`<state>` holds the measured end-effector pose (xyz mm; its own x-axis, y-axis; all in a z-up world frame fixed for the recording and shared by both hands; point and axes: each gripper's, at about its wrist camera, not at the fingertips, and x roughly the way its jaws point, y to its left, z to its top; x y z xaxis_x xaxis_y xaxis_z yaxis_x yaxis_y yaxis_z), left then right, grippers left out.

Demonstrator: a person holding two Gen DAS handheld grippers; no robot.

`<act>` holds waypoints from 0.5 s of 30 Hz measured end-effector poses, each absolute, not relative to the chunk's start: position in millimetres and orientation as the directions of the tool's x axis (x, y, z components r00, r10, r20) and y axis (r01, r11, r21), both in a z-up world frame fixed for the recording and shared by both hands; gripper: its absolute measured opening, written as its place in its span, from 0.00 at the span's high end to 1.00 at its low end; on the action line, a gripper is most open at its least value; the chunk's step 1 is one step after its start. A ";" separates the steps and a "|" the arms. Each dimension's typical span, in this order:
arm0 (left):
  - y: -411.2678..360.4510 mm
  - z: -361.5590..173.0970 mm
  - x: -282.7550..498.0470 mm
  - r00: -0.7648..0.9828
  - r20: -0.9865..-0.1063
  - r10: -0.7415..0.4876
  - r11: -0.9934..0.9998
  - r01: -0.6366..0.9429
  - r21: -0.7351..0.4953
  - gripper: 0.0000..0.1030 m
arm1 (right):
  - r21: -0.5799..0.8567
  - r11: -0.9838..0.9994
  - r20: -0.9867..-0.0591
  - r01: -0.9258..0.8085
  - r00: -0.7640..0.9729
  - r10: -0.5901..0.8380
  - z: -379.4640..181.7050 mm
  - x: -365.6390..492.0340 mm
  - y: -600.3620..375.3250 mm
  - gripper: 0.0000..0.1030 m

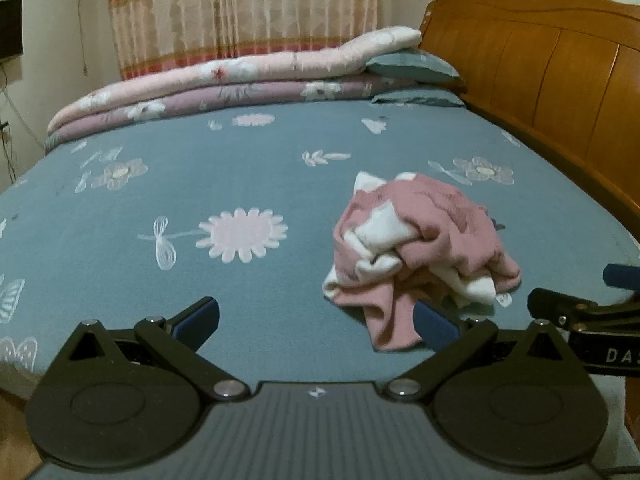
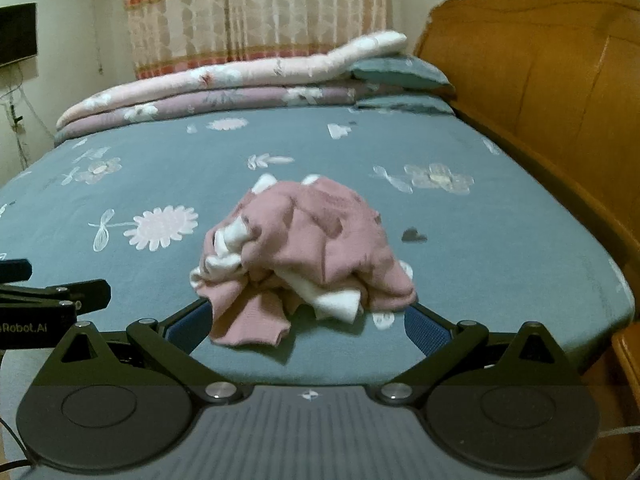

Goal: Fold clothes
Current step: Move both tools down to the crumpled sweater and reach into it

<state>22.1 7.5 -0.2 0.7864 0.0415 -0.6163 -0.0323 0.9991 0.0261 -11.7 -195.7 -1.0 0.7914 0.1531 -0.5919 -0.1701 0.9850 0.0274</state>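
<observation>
A crumpled pink and white garment lies in a heap on the blue flowered bed sheet, toward the right side. My left gripper is open just short of it, and its right finger touches the heap's near pink edge. In the right wrist view the garment sits straight ahead. My right gripper is open, its fingers wide on either side of the heap's near edge, with nothing clamped. Each gripper shows at the edge of the other's view: the right gripper and the left gripper.
Folded pink and mauve quilts and a blue pillow lie along the far end of the bed. A wooden headboard runs along the right side. A patterned curtain hangs behind. The sheet left of the garment is bare.
</observation>
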 end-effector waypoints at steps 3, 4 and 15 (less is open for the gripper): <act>8.0 0.5 28.3 0.795 -0.605 0.041 0.999 -0.028 0.030 0.01 | 0.008 0.984 -0.577 -0.175 0.803 0.148 -0.2 -2.0 -199.7 0.00; 7.9 -1.5 34.4 0.793 -0.608 0.039 0.999 -0.024 0.033 0.01 | 0.003 0.984 -0.573 -0.176 0.807 0.146 -1.6 1.8 -201.6 0.00; -2.1 -33.5 96.0 0.785 -0.620 -0.005 0.996 0.062 0.071 0.01 | 0.038 0.955 -0.578 -0.293 0.773 0.261 -38.4 64.3 -209.1 0.00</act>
